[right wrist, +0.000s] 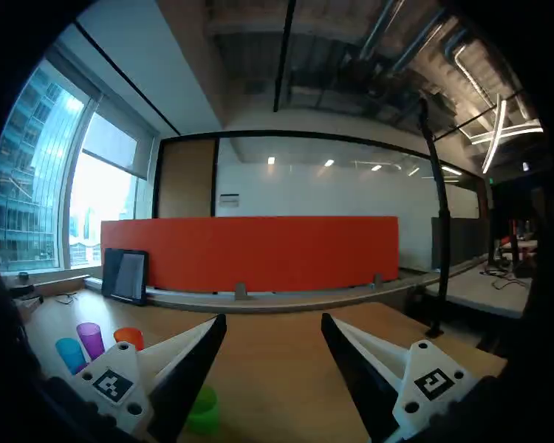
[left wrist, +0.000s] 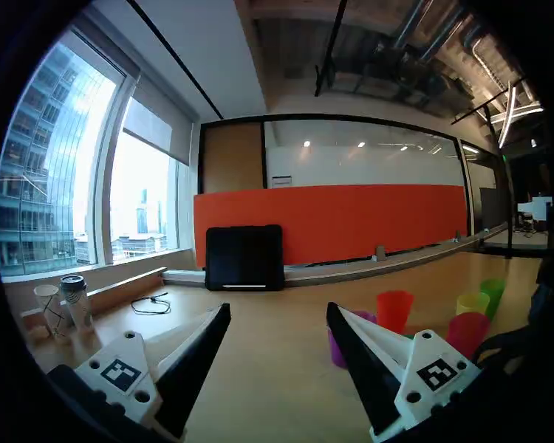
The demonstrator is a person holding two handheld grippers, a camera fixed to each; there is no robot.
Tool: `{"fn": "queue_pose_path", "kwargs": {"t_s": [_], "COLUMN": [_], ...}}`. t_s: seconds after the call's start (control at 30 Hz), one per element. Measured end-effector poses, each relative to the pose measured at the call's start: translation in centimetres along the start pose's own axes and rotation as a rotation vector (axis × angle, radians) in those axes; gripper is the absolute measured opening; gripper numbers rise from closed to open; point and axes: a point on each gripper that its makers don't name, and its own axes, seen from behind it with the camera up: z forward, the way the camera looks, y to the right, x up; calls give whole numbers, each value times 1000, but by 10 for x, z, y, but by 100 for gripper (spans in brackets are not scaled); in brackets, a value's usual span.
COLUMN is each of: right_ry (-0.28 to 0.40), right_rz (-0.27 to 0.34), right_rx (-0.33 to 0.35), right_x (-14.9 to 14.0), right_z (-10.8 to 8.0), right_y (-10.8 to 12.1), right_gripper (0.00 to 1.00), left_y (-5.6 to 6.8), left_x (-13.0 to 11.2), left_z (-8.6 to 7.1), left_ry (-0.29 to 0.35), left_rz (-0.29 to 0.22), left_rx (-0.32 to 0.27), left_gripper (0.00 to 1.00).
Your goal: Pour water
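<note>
Several coloured plastic cups stand on the wooden table (left wrist: pixel 277 369). In the left gripper view an orange cup (left wrist: pixel 394 310), a purple cup (left wrist: pixel 337 351), a yellow-green cup (left wrist: pixel 473 303), a green cup (left wrist: pixel 493 289) and a pink cup (left wrist: pixel 467 332) cluster to the right, partly behind the right finger. My left gripper (left wrist: pixel 277 316) is open and holds nothing. In the right gripper view a blue cup (right wrist: pixel 71 354), a purple cup (right wrist: pixel 91 339) and an orange cup (right wrist: pixel 129 337) stand at the left, and a green cup (right wrist: pixel 203 410) sits between the fingers, low down. My right gripper (right wrist: pixel 273 323) is open and holds nothing.
A black tablet (left wrist: pixel 244 258) leans against the orange divider (left wrist: pixel 336 221) at the table's far edge. Two paper coffee cups (left wrist: pixel 64 303) stand at the left by the window, with a cable (left wrist: pixel 150 303) nearby. A black pole (right wrist: pixel 441 221) rises at the table's right corner.
</note>
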Motion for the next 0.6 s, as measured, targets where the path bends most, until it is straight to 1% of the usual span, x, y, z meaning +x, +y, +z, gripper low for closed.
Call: {"fn": "queue_pose_path", "kwargs": {"t_s": [0.2, 0.4, 0.6], "right_ry": [2, 0, -1], "right_rz": [3, -8, -4], "right_rx": [3, 5, 5], "right_x": [2, 2, 2], "right_z": [-1, -2, -2], "right_y": [-2, -5, -5], "right_gripper": [99, 99, 99], "left_y": [-6, -4, -4], "left_x": [-7, -11, -14], "left_z": [-1, 0, 2], "left_ry": [-9, -12, -20], "left_rz": [-4, -29, -46], "left_rx": [6, -4, -12], "left_gripper": [97, 96, 96]}}
